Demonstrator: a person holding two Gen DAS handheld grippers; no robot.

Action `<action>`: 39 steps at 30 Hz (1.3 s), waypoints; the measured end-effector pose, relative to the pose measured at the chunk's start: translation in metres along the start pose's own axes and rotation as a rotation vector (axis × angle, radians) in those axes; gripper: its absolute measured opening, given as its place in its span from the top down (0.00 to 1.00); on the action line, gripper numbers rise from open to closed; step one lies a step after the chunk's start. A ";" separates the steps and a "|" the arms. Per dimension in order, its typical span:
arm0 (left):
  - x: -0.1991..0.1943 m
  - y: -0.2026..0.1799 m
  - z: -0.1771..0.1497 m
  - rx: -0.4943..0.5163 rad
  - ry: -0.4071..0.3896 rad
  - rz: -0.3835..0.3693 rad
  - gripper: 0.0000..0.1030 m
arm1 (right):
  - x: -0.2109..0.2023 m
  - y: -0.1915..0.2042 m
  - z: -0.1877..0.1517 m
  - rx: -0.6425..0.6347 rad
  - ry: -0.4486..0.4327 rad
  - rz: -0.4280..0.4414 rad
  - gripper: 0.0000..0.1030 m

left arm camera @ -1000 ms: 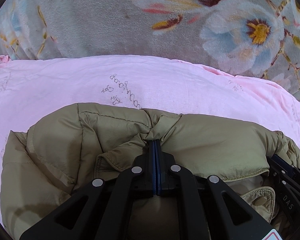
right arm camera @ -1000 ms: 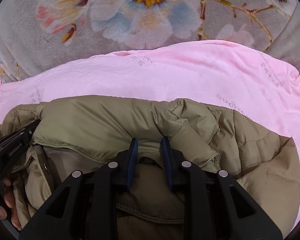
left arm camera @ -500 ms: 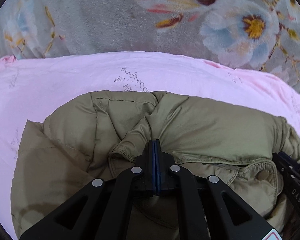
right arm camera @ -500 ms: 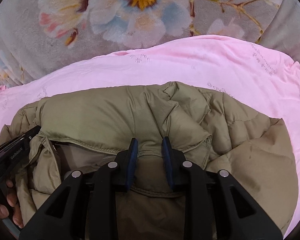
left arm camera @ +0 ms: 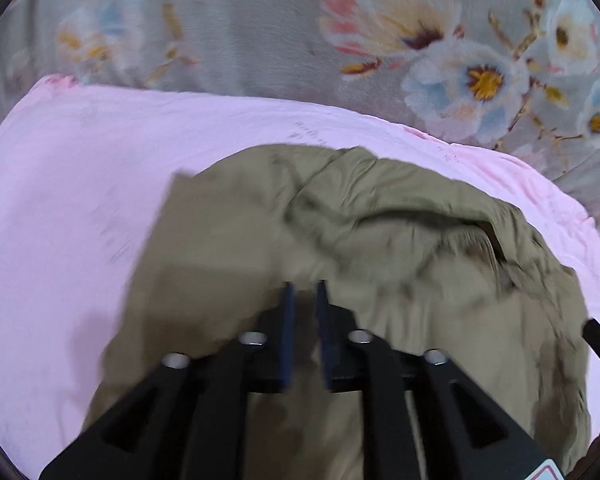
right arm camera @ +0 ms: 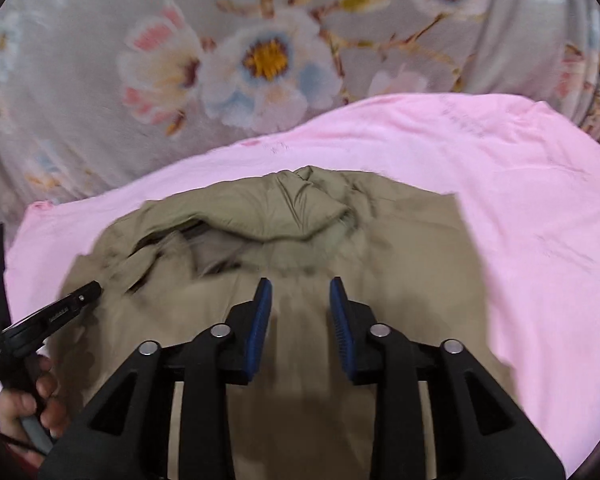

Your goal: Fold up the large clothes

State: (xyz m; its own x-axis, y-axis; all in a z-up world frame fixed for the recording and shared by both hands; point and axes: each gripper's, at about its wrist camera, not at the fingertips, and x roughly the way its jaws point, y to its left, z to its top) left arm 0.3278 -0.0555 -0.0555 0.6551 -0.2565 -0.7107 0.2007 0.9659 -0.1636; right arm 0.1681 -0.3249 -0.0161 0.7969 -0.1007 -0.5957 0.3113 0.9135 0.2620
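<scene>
On a pink sheet (left arm camera: 80,200) over floral bedding (right arm camera: 80,80), olive padded jacket (right arm camera: 400,264) bunched at centre, left gripper (left arm camera: 304,292) fingers slightly parted above it, right gripper (right arm camera: 300,292) fingers spread wide, nothing held, hand (right arm camera: 24,408) at 8 o'clock.

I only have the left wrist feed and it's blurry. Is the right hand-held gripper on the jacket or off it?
Observer: Off. The right hand-held gripper is open, its blue pads spread above the olive puffer jacket with nothing between them.
Operator: Can't see who's holding the left one. Is it in frame on your side?
Observer: Yes, the right wrist view shows the left hand-held gripper at the jacket's left edge, with the person's hand wrapped around its grip.
Operator: What's right of the jacket? My view cuts off there.
Observer: Pink sheet runs well past the jacket's right edge, with the floral fabric behind it.
</scene>
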 end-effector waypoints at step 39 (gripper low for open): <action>-0.357 0.126 -0.208 -0.130 0.019 -0.446 0.97 | -0.388 -0.059 -0.194 -0.370 -0.073 0.251 0.95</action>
State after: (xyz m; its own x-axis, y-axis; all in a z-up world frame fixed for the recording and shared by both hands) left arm -0.0321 0.1650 0.0351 0.5121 -0.6485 -0.5632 0.3662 0.7579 -0.5399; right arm -0.2602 -0.2628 0.0526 0.8624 0.1261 -0.4902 -0.0912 0.9913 0.0946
